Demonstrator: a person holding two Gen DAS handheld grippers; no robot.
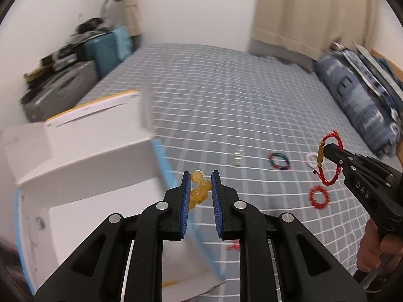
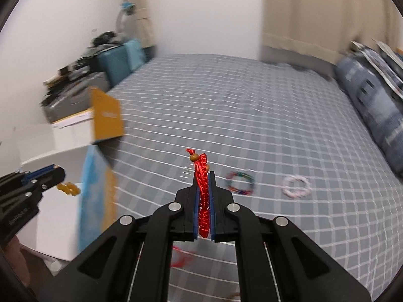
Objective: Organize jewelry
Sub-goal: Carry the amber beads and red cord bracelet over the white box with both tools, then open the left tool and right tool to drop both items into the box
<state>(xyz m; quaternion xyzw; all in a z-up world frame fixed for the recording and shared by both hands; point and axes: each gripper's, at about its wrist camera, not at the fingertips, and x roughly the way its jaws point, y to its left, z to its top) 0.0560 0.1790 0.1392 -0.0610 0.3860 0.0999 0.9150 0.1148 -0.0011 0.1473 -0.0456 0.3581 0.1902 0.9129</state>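
My left gripper (image 1: 200, 176) is shut on an amber bead bracelet (image 1: 199, 188), held over the edge of an open white cardboard box (image 1: 88, 166). From the right wrist view the left gripper (image 2: 56, 173) shows at the far left with the amber beads (image 2: 68, 188) hanging from its tip. My right gripper (image 2: 204, 176) is shut on a red braided cord bracelet (image 2: 202, 196) with a gold bead, lifted above the bed; it also shows in the left wrist view as the right gripper (image 1: 325, 151) carrying the red cord bracelet (image 1: 330, 161).
On the grey checked bedsheet (image 1: 226, 100) lie a multicoloured bracelet (image 1: 279, 161), a white-pink bracelet (image 1: 310, 159), a red bead bracelet (image 1: 319, 197), a small metal piece (image 1: 237, 156) and a red cord (image 2: 181, 256). Pillows (image 1: 365, 105) line the right; suitcases (image 1: 105, 47) stand at the left.
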